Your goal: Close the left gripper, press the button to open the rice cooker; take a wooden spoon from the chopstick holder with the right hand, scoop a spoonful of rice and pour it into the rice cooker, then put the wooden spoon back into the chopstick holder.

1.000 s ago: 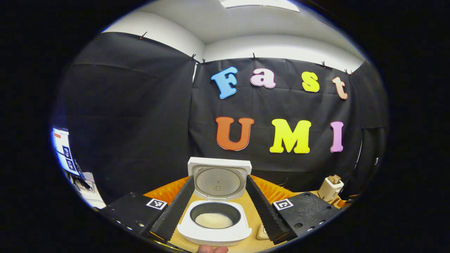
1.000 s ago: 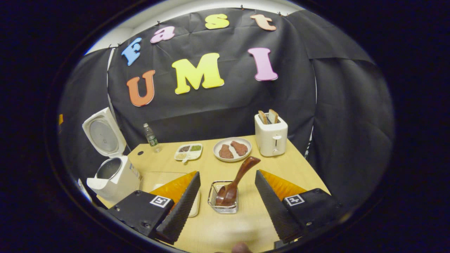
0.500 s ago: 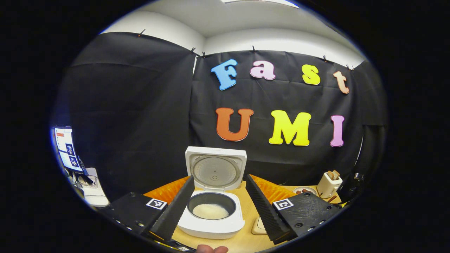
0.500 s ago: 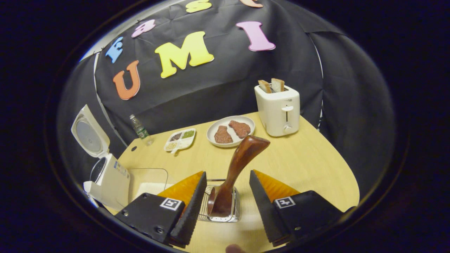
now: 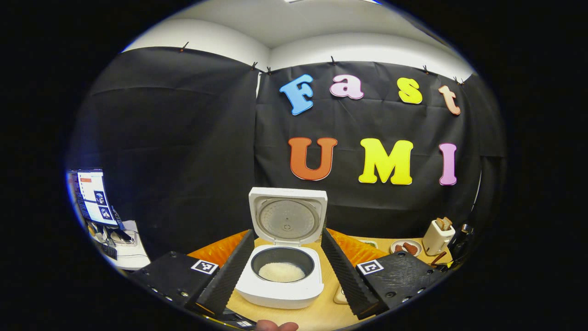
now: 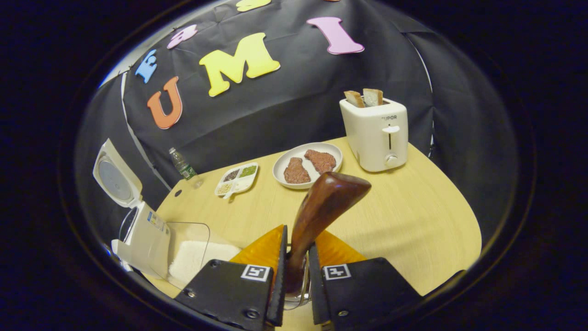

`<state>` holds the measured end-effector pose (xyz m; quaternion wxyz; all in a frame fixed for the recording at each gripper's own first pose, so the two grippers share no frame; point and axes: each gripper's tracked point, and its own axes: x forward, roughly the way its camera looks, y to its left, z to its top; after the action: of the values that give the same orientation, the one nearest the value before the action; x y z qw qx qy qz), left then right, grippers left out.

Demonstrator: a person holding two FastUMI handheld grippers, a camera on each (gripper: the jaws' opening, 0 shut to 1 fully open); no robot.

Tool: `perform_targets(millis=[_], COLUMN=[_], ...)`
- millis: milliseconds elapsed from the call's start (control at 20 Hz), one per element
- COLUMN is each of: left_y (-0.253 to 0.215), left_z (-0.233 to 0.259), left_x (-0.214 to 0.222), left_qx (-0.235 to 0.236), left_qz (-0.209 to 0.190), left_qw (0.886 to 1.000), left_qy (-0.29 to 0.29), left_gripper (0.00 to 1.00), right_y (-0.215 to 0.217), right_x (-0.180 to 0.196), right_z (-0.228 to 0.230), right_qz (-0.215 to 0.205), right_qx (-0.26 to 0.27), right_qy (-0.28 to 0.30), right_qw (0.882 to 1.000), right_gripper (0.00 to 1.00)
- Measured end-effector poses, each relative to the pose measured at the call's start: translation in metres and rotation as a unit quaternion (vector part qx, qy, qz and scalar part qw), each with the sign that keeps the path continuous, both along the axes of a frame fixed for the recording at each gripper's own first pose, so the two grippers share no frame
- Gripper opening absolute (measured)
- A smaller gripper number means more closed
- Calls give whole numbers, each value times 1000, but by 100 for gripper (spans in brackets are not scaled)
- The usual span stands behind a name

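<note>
Your wooden spoon (image 6: 317, 216) stands in the chopstick holder (image 6: 301, 294), a wire basket at the near edge of the surface (image 6: 413, 230); its handle leans up and away toward the right, the thick end well above the basket. Your right tool (image 6: 294, 280) has its two fingers pressed in on the lower part of the handle from either side, pinching it just above the holder's rim. The spoon's bowl is hidden down between the fingers.

Left of the holder sits a clear container of rice (image 6: 193, 255), and just beyond that the rice cooker (image 6: 142, 230), white, with its lid (image 6: 115, 174) swung fully up. In the left gripper view the rice cooker (image 5: 285, 280) is straight ahead of you, the open lid (image 5: 288, 215) upright behind the dark inner pot, which has a layer of white rice (image 5: 281, 272) in the bottom. Your left tool (image 5: 287, 276) is spread wide, one finger on each side of the cooker and touching nothing.

Farther back on the surface you have a divided dish of grains (image 6: 236, 179), a small bottle (image 6: 183, 166), a plate with two brown patties (image 6: 307, 164), and a white toaster (image 6: 379, 133) with two slices of bread standing in it.
</note>
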<state>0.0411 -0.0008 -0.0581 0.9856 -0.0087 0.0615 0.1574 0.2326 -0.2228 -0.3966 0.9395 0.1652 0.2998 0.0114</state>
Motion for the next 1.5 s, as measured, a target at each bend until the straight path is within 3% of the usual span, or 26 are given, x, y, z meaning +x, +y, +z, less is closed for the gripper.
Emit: perform_targets(millis=[150,400,800,1100,1300,1500], left_y=[3,10,28,41,60,71], left_z=[2,1,13,6,9,12], left_x=[-3,-10,-23,-38,-49,-61], left_qx=[-4,2,-2,-9,-6,-22], left_qz=[6,10,8,-3,-9,-14], left_qw=[1000,1000,999,1000,1000,999], left_qy=[-5,-7,-31,-19,-14,-20], left_gripper=[94,94,94,94,94,94], right_y=[7,9,21,117,171,192], right_x=[-1,-10,-11,-17,-22,-18], right_z=[2,20,100,170,147,95], right_qz=[10,10,-5,53,79,73], right_qx=[11,-16,-82,-69,-79,-112], right_qy=[10,7,-51,-122,-120,-85], right_qw=[1000,1000,995,989,986,987], right_gripper=[24,13,11,11,11,11])
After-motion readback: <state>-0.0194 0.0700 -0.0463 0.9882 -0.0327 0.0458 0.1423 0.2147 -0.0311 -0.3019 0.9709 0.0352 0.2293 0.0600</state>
